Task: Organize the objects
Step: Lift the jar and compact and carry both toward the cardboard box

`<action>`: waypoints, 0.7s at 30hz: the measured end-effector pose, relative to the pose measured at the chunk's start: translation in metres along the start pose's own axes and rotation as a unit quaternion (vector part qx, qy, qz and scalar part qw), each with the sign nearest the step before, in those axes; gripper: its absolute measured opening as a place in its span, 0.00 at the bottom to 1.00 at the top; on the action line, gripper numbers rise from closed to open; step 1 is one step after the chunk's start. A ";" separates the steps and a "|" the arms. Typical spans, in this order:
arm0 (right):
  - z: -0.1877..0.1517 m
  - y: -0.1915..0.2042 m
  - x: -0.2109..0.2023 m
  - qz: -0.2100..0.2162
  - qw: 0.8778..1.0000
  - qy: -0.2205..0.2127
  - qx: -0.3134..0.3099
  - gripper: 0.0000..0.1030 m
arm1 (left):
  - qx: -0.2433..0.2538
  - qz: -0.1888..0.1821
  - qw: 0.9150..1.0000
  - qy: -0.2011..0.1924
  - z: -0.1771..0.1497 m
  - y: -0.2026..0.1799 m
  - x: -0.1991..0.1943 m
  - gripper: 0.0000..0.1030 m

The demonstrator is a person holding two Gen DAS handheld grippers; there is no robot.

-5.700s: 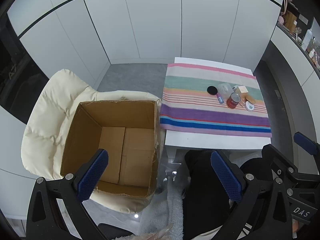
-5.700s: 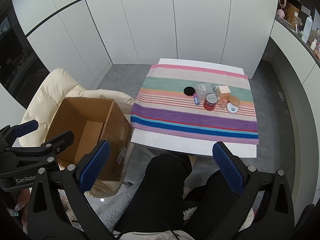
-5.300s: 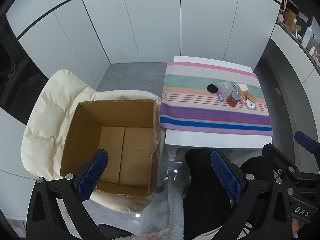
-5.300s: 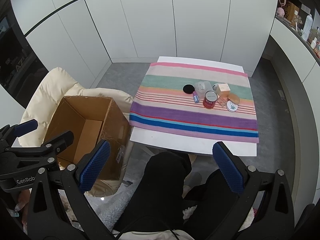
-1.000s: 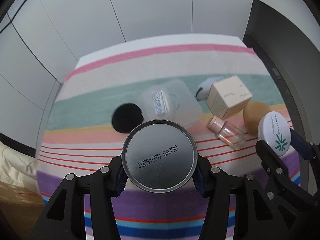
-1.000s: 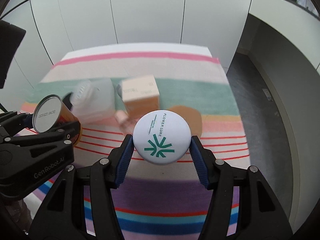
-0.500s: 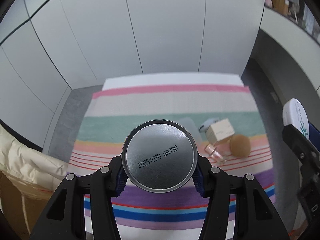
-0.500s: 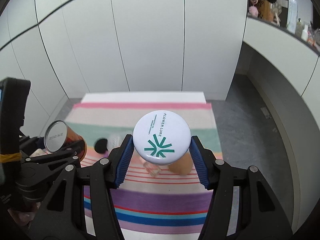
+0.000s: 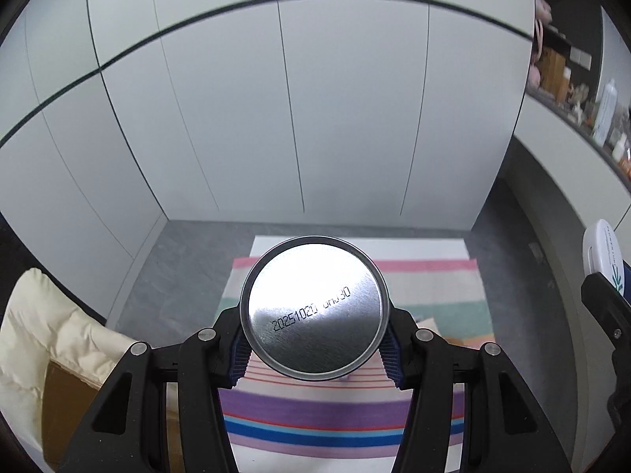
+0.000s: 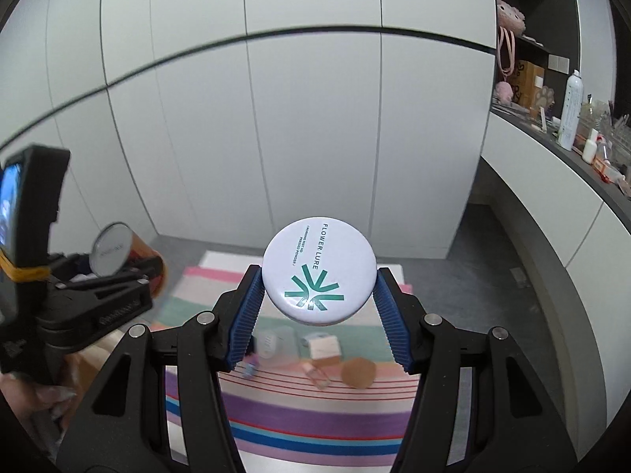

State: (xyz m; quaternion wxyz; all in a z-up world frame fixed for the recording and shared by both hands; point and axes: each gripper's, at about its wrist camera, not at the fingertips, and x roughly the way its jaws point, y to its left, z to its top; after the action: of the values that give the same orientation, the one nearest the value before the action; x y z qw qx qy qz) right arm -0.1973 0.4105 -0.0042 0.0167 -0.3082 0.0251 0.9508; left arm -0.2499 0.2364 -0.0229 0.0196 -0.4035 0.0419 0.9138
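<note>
While both claws hang high above the striped cloth [image 10: 315, 414] that covers the white surface [image 9: 394, 242], each one is pinching something. Clamped between the blue ribbed pads of the left claw [image 9: 313, 349] is a round metal can with a silvery end [image 9: 314, 307], printed with a dark date code; from the right wrist view the same can shows an orange-red side, off to the left of the cloth. Gripped edge-on between the pads of the right claw [image 10: 317, 321] is a flat round white powder compact with a green starburst logo [image 10: 318, 272] and the words FLOWER LURE.

Lying on the striped cloth, toward its far half, are several small things close together: a clear plastic container [image 10: 276, 341], a small cream-coloured box [image 10: 324, 346] just right of it, a small clear bottle [image 10: 317, 374] nearer than the box, a tan rounded sponge [image 10: 358, 372] right of the bottle, and a tiny purple-tipped tube [image 10: 249, 368] at the left. They look blurred.

Left of the cloth, lower down, sits an open brown cardboard box [image 9: 65, 410] resting on a cream padded chair [image 9: 43, 327].
</note>
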 end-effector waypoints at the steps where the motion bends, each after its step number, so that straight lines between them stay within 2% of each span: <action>1: 0.006 0.003 -0.009 0.005 1.000 -0.007 0.000 0.58 | 0.000 -0.002 1.000 -0.005 0.003 0.001 -0.008 0.53; 5: 0.025 0.017 -0.038 -0.002 0.999 -0.032 -0.011 0.58 | 0.011 0.011 0.999 -0.032 0.004 0.000 -0.032 0.53; 8: 0.025 0.023 -0.043 0.008 0.999 -0.029 -0.012 0.58 | 0.015 0.006 0.999 -0.043 0.003 0.000 -0.044 0.53; 21: 0.018 0.021 -0.043 -0.001 1.000 -0.015 -0.020 0.58 | 0.011 -0.021 1.000 -0.010 -0.004 0.003 -0.036 0.53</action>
State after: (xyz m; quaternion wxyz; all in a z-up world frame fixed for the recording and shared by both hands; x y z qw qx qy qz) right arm -0.1735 0.3899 0.0361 0.0118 -0.2938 0.0057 0.9558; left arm -0.2227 0.2330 0.0012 0.0439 -0.3953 0.0432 0.9165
